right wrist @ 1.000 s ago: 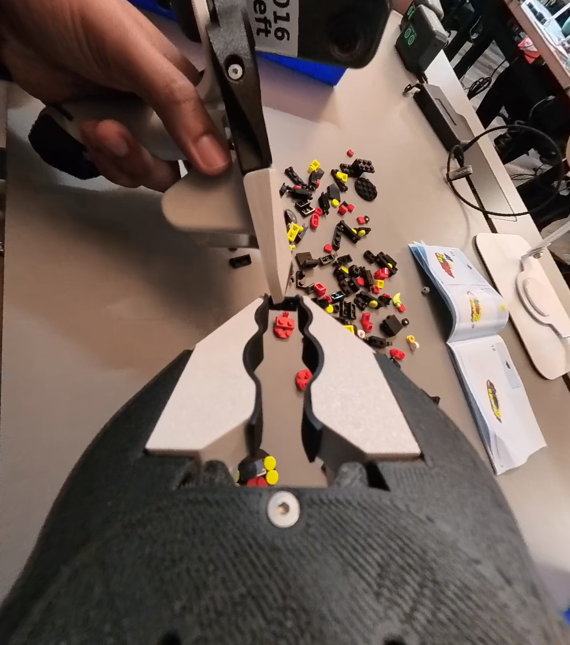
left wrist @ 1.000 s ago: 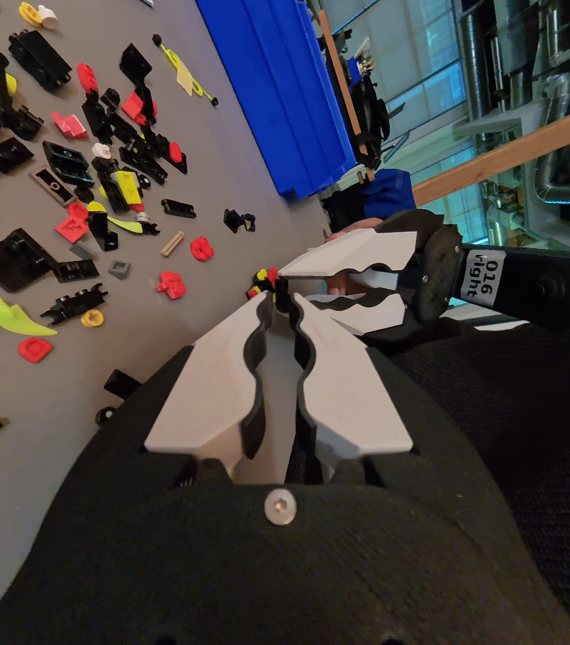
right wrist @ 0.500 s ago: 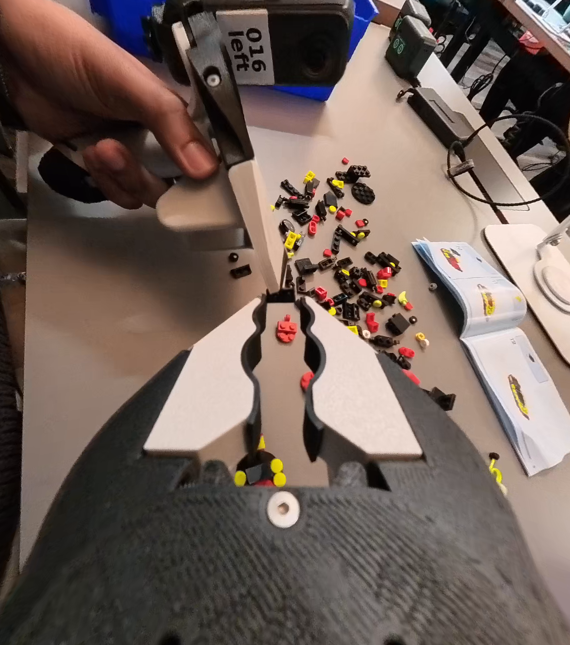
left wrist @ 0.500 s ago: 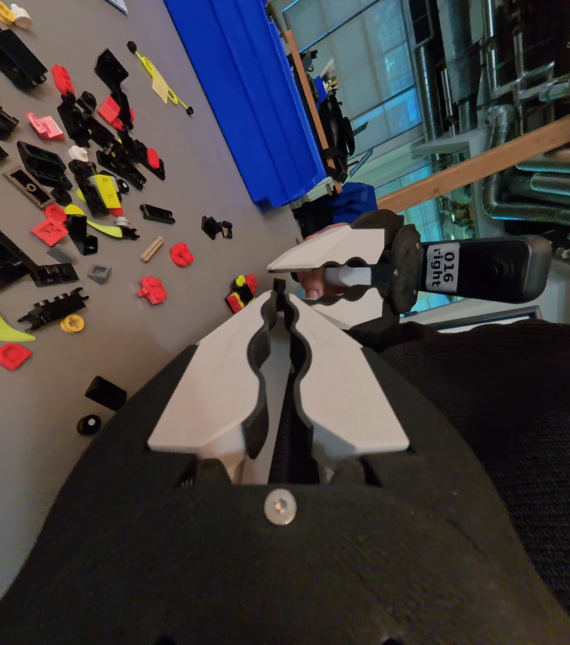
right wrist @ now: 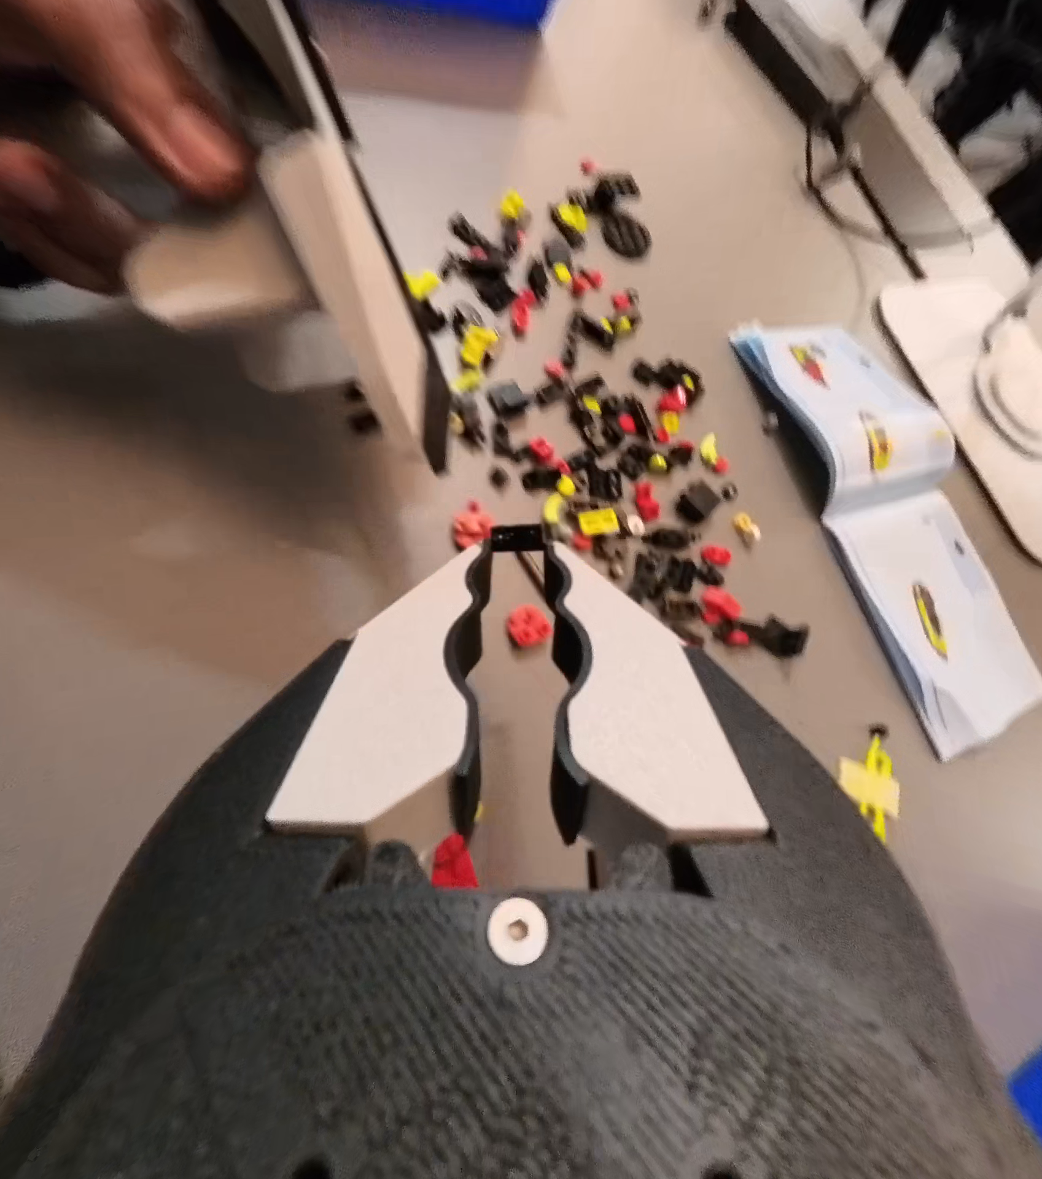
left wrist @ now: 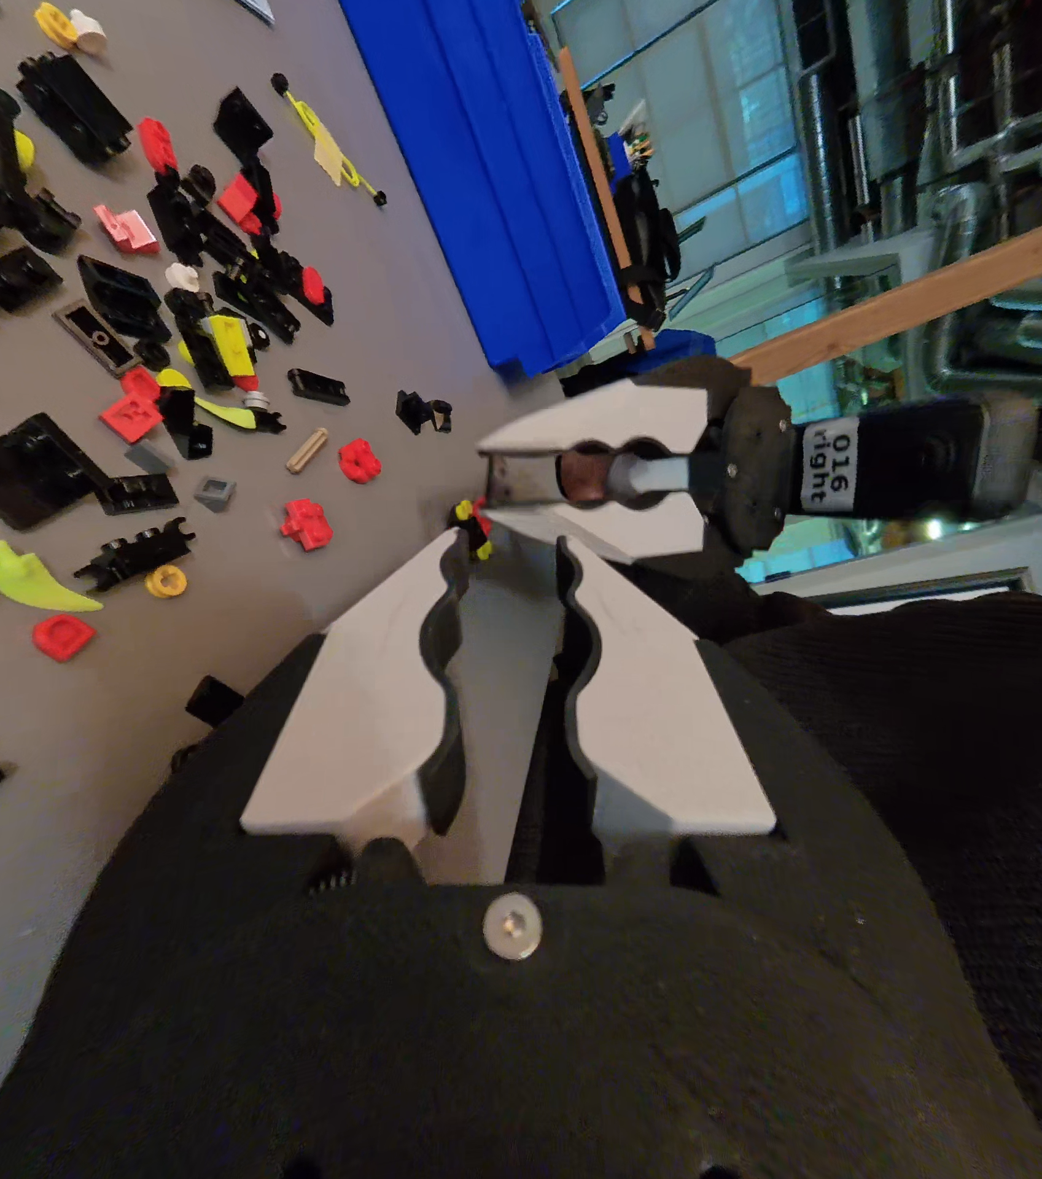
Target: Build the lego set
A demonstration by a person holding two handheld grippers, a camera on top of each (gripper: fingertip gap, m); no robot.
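My right gripper (right wrist: 518, 552) is shut on a small black Lego piece (right wrist: 517, 536), held at its tips above the grey table (right wrist: 122, 574). My left gripper (left wrist: 508, 542) is open and empty, its tips just below the right gripper (left wrist: 487, 478). A small black, yellow and red assembly (left wrist: 473, 526) lies on the table by the left fingertip; a red part of it (right wrist: 454, 855) shows between the bases of the right fingers. In the blurred right wrist view a hand holds the left gripper (right wrist: 435, 440) up and to the left of the black piece.
Many loose black, red and yellow pieces (left wrist: 186, 319) (right wrist: 601, 415) are spread over the table. An open instruction booklet (right wrist: 888, 510) lies to the right, with a white pad (right wrist: 984, 395) beyond it. A blue bin (left wrist: 492, 191) stands at the table's far edge. My left and right fingertips are right by each other.
My left gripper has opened, let go of the black piece and drawn away from it. My right gripper keeps hold of the piece and has moved over the pile.
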